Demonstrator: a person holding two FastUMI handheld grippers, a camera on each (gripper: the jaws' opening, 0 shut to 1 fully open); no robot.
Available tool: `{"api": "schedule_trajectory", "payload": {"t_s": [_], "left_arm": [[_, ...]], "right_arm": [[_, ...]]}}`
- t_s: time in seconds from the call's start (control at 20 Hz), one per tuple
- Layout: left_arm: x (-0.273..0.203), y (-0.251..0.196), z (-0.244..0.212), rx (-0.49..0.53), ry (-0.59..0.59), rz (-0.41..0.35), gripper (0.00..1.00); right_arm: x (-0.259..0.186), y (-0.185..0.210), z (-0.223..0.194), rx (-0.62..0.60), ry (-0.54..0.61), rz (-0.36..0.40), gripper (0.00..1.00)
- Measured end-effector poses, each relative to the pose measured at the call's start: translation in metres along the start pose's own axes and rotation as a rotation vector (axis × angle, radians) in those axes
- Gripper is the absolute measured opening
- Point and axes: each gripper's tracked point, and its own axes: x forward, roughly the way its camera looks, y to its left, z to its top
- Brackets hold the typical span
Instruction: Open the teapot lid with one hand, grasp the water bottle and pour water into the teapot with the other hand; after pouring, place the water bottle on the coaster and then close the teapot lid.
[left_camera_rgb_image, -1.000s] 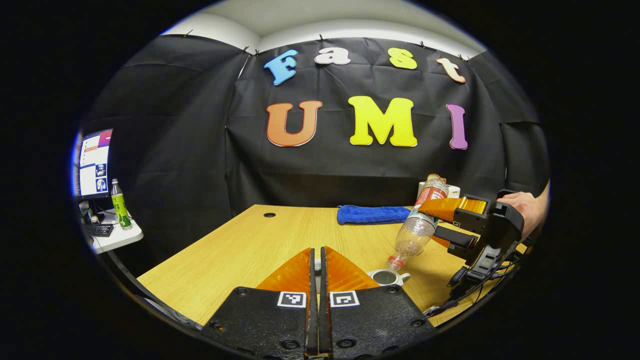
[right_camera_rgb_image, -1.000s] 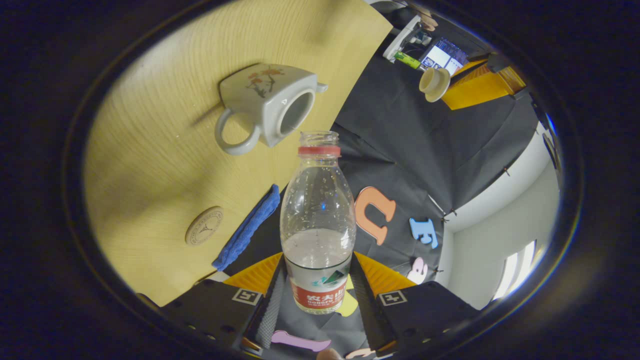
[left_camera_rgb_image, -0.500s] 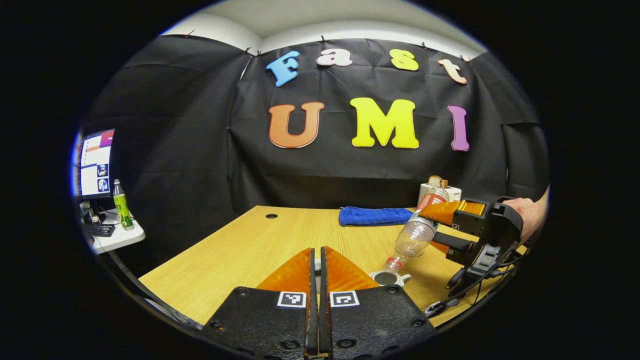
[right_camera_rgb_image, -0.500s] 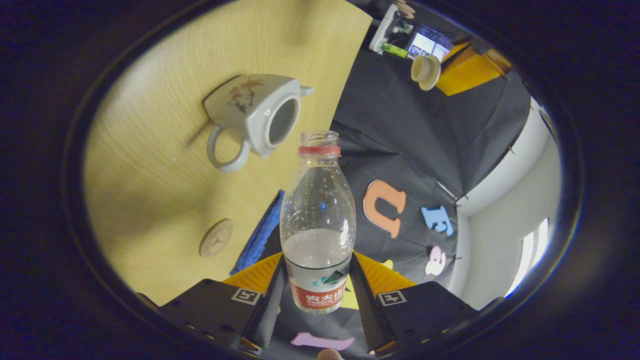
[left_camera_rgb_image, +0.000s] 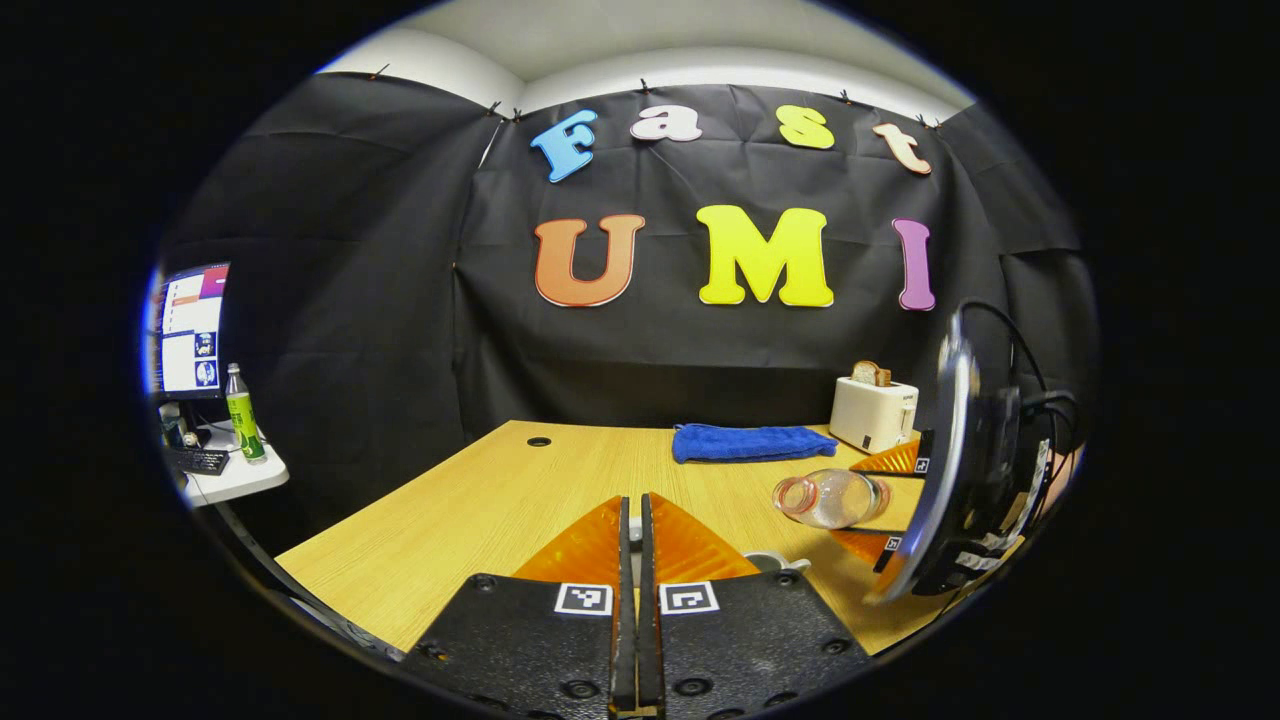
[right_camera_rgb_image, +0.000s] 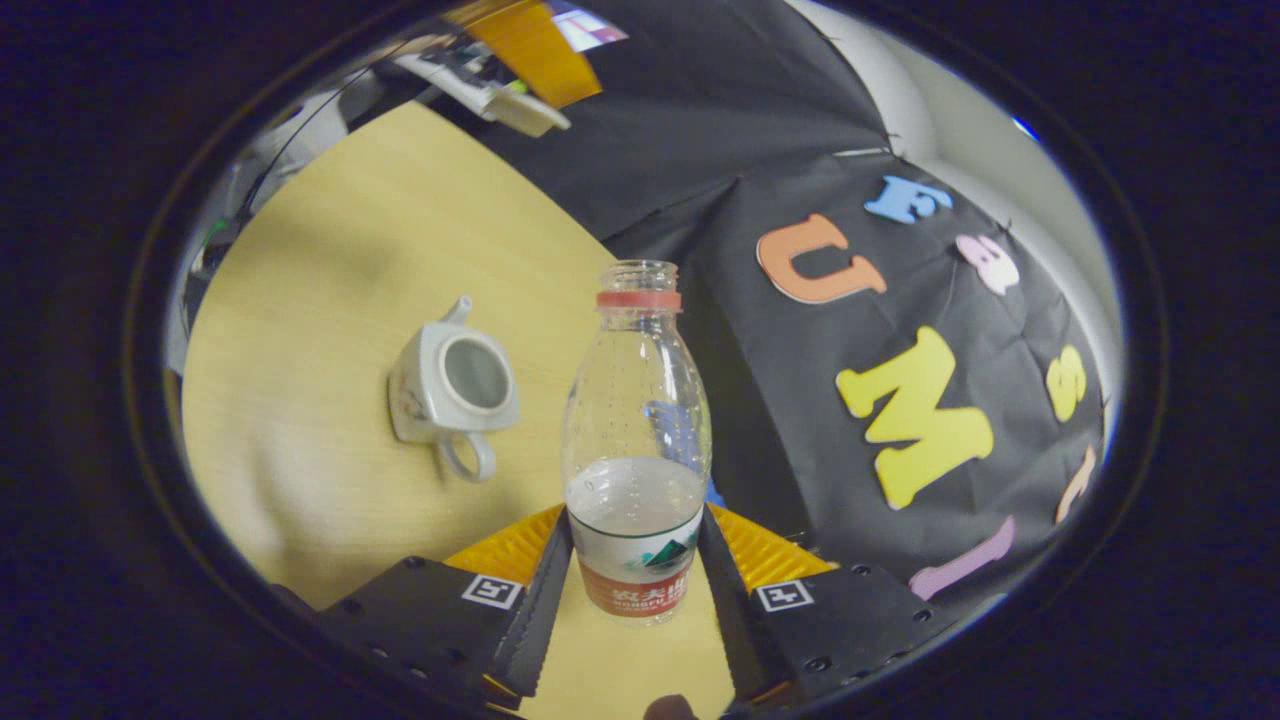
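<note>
We find the right claw (right_camera_rgb_image: 633, 575) clamped on the label end of the clear plastic water bottle (right_camera_rgb_image: 637, 420), uncapped and part full. The white ceramic teapot (right_camera_rgb_image: 447, 385) stands lidless on the light wooden table (right_camera_rgb_image: 300, 300), left of the bottle. The left claw (left_camera_rgb_image: 632, 520) has its fingers nearly together; what they grip we cannot tell.
</note>
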Motion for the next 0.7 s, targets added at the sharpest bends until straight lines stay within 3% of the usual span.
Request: {"api": "schedule_trajectory", "payload": {"t_s": [0.25, 0.35, 0.5, 0.7], "left_arm": [[0.0, -0.012, 0.001, 0.009, 0.0, -0.024, 0.04], [0.0, -0.015, 0.0, 0.006, 0.0, -0.029, 0.04], [0.002, -0.016, -0.001, 0.012, 0.004, -0.031, 0.03], [0.001, -0.014, -0.001, 0.013, 0.002, -0.029, 0.03]], "right_arm": [[-0.016, -0.012, 0.014, 0.462, -0.058, 0.075, 0.7], [-0.024, -0.035, 0.022, 0.623, -0.084, 0.08, 0.7], [-0.006, -0.076, 0.024, 0.757, -0.129, 0.029, 0.7], [0.041, -0.099, 0.008, 0.871, -0.123, -0.016, 0.69]]}}
